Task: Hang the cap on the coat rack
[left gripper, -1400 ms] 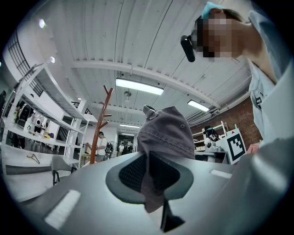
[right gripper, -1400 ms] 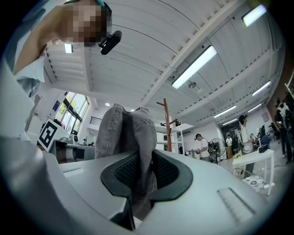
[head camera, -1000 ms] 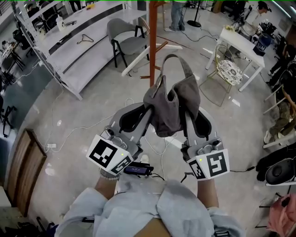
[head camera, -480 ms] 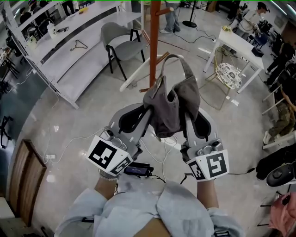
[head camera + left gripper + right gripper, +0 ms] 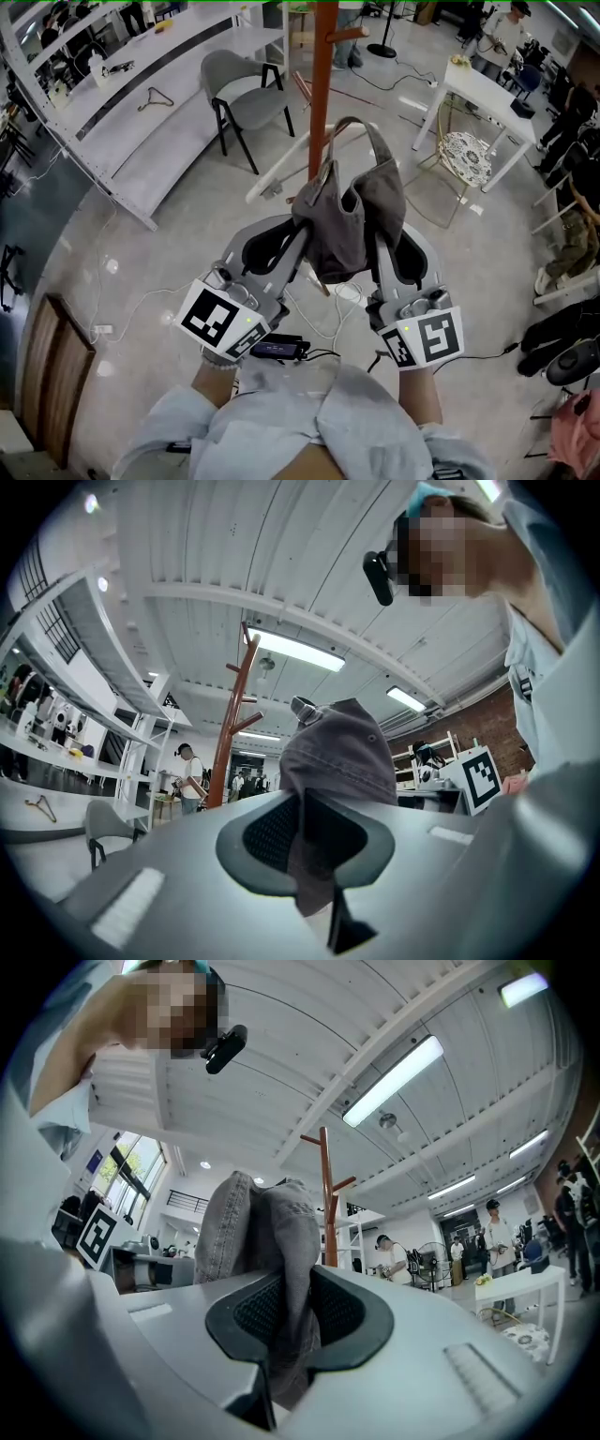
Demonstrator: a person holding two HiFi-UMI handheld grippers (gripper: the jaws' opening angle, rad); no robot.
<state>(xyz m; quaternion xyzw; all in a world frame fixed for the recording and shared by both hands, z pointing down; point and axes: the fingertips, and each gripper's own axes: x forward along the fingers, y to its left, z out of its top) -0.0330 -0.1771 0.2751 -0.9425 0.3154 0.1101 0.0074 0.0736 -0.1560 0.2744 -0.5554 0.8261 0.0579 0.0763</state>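
A grey cap (image 5: 349, 217) hangs between my two grippers, held up in front of me. My left gripper (image 5: 302, 225) is shut on the cap's left edge, and the cloth (image 5: 319, 827) is pinched between its jaws. My right gripper (image 5: 379, 230) is shut on the cap's right edge, with grey cloth (image 5: 292, 1283) squeezed between its jaws. The cap's back strap (image 5: 361, 127) arches upward. The orange-brown coat rack (image 5: 322, 84) stands just beyond the cap; its pole and pegs show as the coat rack (image 5: 228, 728) in the left gripper view and the coat rack (image 5: 328, 1199) in the right gripper view.
A grey chair (image 5: 246, 84) stands left of the rack, beside a long white bench (image 5: 122, 112). A white table (image 5: 487, 98) and a round patterned stool (image 5: 466, 150) are at the right. Cables (image 5: 337, 300) lie on the floor. People stand in the background.
The rack's pole has come closer and now rises right behind the cap; the chair and bench have slid down in the head view. Both grips on the cap are unchanged.
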